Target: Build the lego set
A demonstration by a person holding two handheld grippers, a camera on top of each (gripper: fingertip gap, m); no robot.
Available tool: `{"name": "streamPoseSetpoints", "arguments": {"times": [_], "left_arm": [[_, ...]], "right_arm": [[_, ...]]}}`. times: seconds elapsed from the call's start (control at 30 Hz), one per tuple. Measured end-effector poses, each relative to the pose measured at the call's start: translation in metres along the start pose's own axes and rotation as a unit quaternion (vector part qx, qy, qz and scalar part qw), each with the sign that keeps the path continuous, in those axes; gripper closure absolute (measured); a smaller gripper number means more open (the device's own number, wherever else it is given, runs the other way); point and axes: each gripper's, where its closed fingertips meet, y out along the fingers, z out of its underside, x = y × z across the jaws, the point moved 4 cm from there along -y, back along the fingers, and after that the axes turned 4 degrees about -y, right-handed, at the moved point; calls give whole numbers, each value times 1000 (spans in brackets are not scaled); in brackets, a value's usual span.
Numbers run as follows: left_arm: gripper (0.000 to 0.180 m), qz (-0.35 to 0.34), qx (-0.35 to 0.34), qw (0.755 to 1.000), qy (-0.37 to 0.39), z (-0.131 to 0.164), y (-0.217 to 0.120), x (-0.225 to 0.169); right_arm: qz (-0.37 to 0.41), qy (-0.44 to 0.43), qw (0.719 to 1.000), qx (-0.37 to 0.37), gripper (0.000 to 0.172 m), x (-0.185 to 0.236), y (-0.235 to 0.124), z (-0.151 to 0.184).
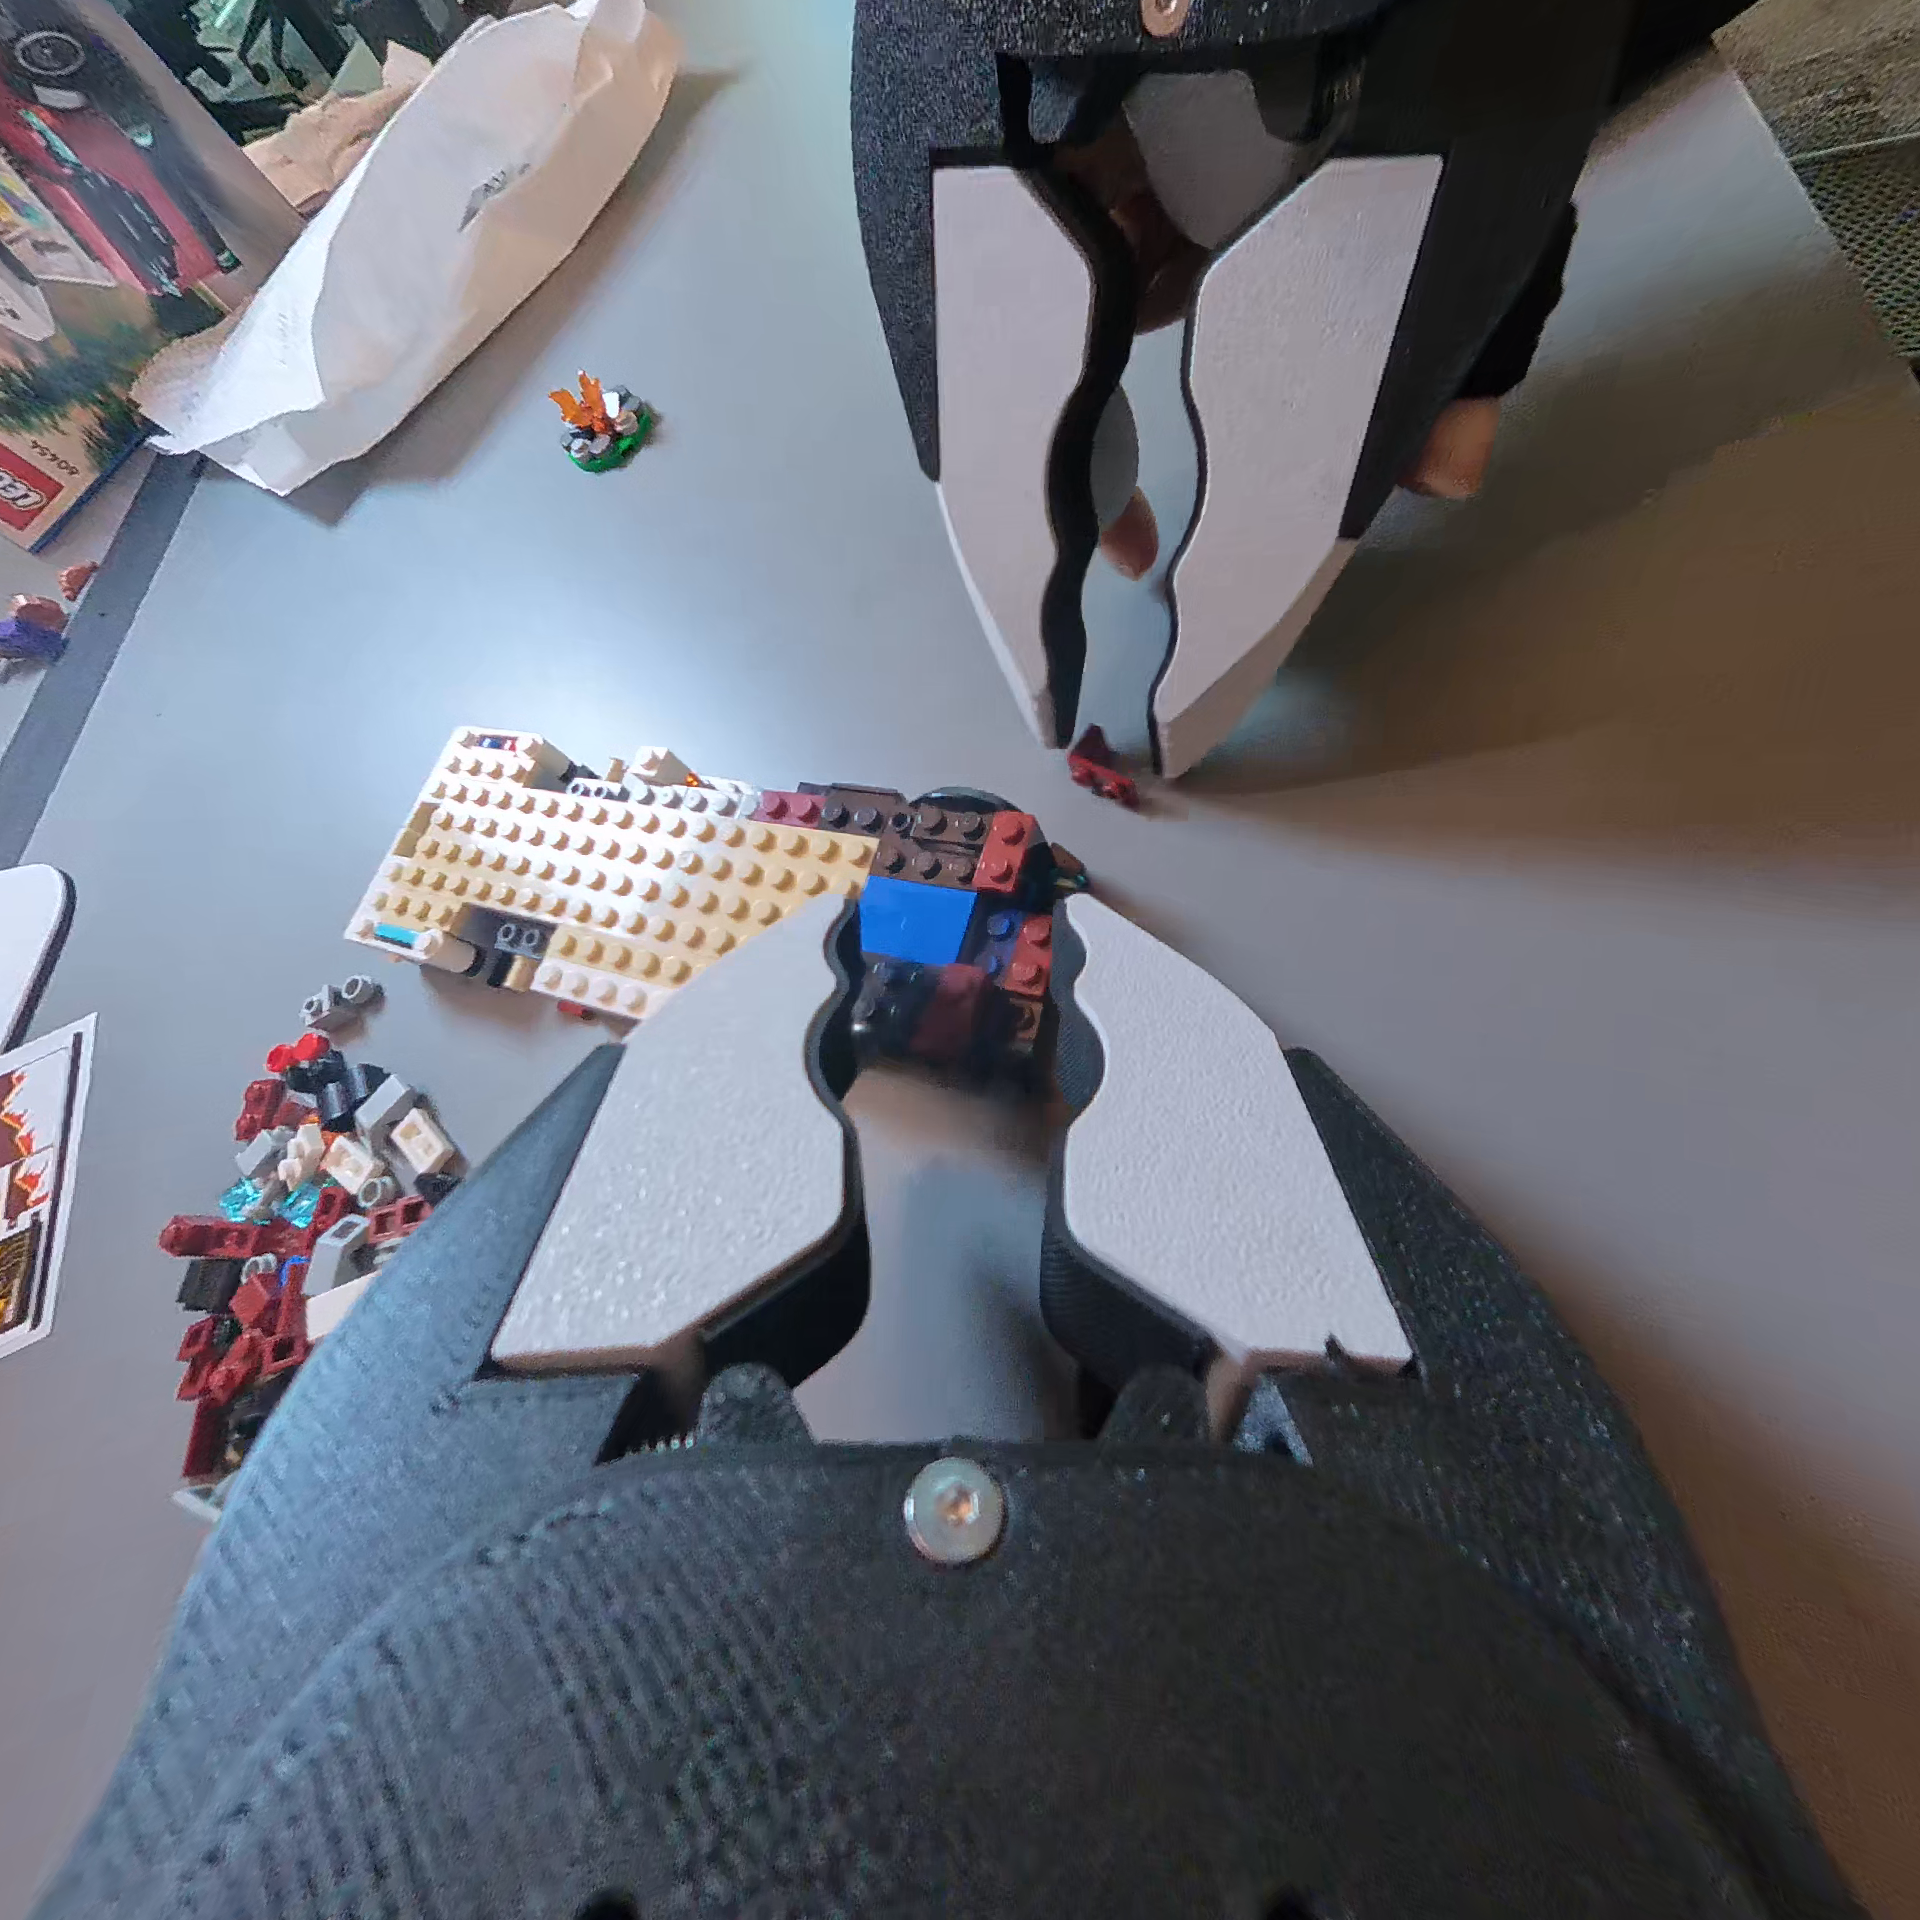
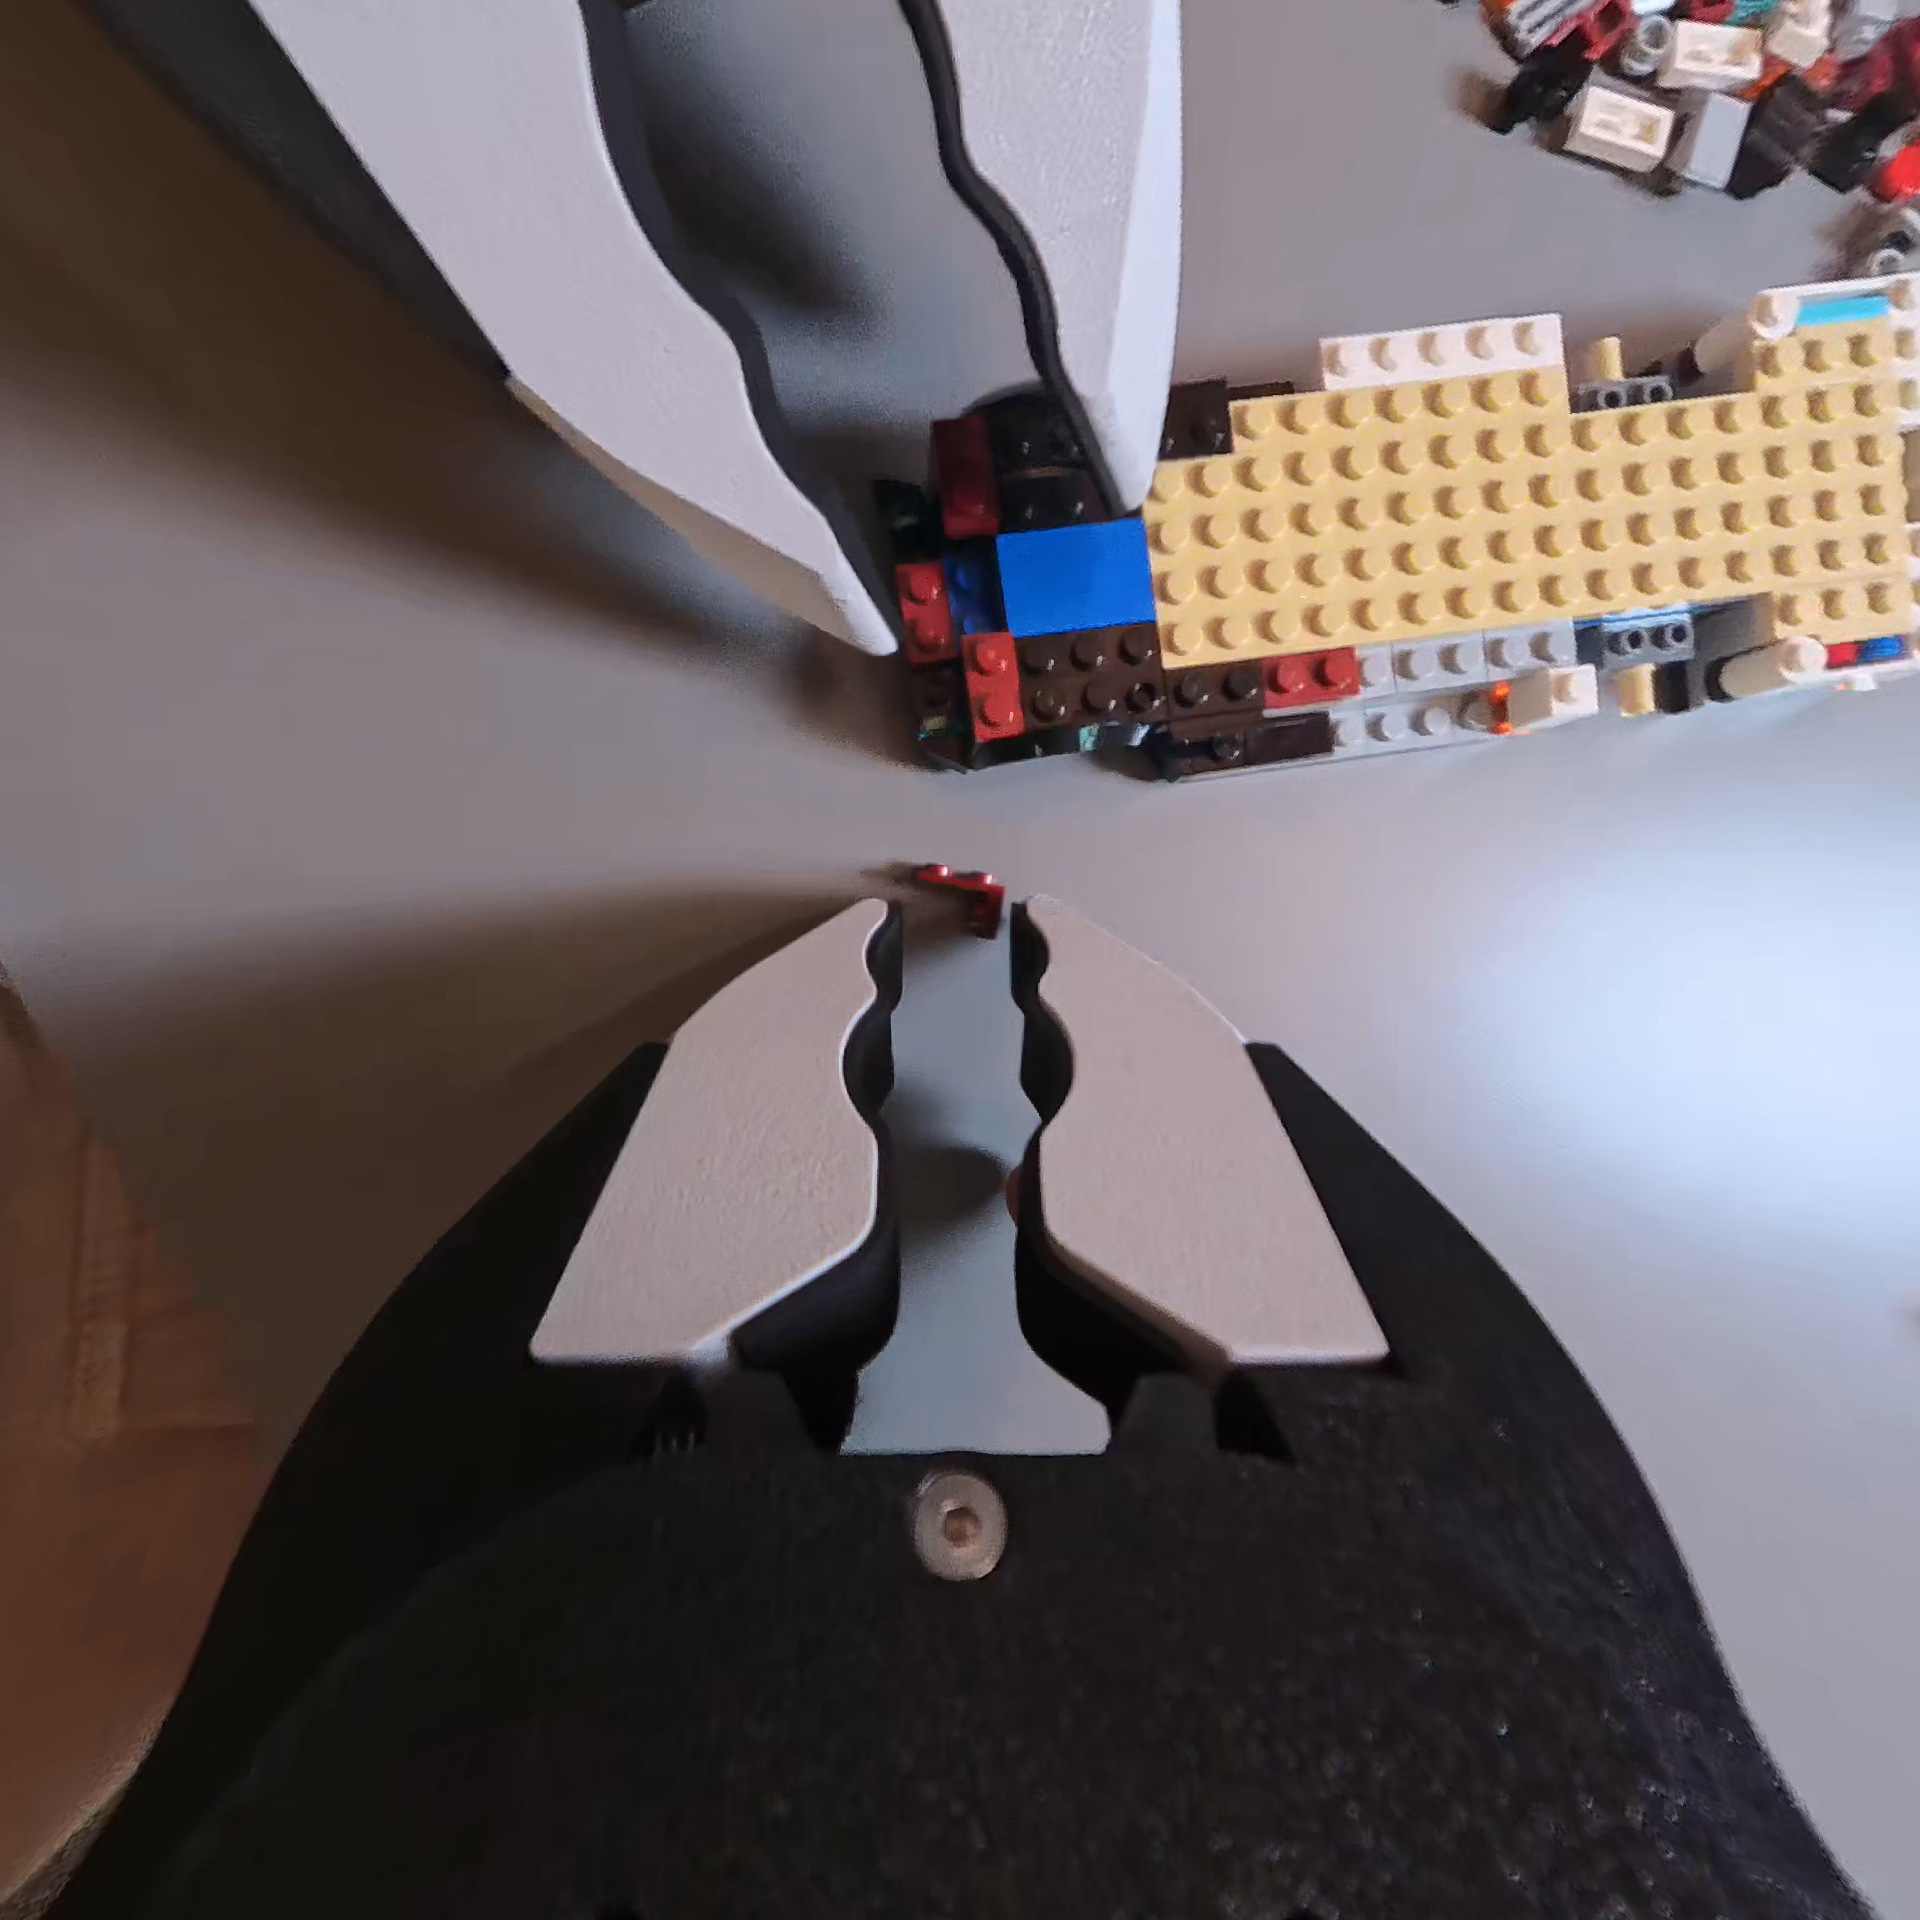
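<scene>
Left wrist view shows the left tongs (image 1: 951,914) set astride the dark end of a flat brick build (image 1: 623,873) that lies on the grey desk (image 1: 1455,1039). That end is a cluster of brown, dark red and black bricks around a smooth blue tile (image 1: 914,920). The tongs stand fairly wide, and both pads look to lie against the sides of this cluster, so the build appears clamped there. The rest of the build, a broad tan studded plate edged in white, stretches away to the left.

Right wrist view shows the right tongs (image 2: 954,906) tipped down to the desk, parted by a narrow gap and gripping nothing. A small dark red piece (image 2: 961,883) lies flat on the desk just ahead of the tips, close by one fingertip, with no pad pressing on it. It sits near the build's dark end but apart from it.

To the left of the build lie a heap of loose bricks (image 1: 312,1174) and a sticker sheet (image 1: 31,1174). Farther off are a tiny campfire model (image 1: 608,421), a crumpled white paper bag (image 1: 447,229) and a printed box (image 1: 83,260).
</scene>
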Motion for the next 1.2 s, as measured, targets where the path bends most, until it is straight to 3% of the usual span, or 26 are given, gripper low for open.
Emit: {"name": "streamPoseSetpoints", "arguments": {"times": [0.07, 0.13, 0.3, 0.5, 0.63, 0.7, 0.77, 0.93, 1.2], "left_arm": [[145, 5, 1, 1000, 3, -1, -5, 2], [145, 5, -3, 1000, 3, -3, -10, 5], [145, 11, 3, 1000, -9, 1, -19, 13], [145, 21, 25, 998, -59, 20, -23, 16], [144, 22, 26, 996, -86, 28, -24, 15], [143, 23, 24, 996, -88, 28, -26, 14], [140, 25, 14, 996, -88, 26, -30, 14], [131, 12, -34, 998, -56, 11, -46, 17], [120, -89, -85, 992, 34, -13, -48, 41]], "right_arm": [[1, -21, 1000, -23, 145, -5, -7, -9], [9, -98, 994, -49, 137, -11, -16, -17], [36, -293, 952, -81, 130, -20, -5, -23], [32, -494, 868, -51, 141, -23, 7, -32], [63, -585, 805, -71, 158, -19, 13, -36], [87, -598, 792, -90, 159, -17, 15, -37], [98, -587, 795, -120, 159, -15, 14, -38], [91, -485, 848, -193, 164, -22, -8, -60], [6, -301, 909, -288, 167, -46, -49, -89]]}}
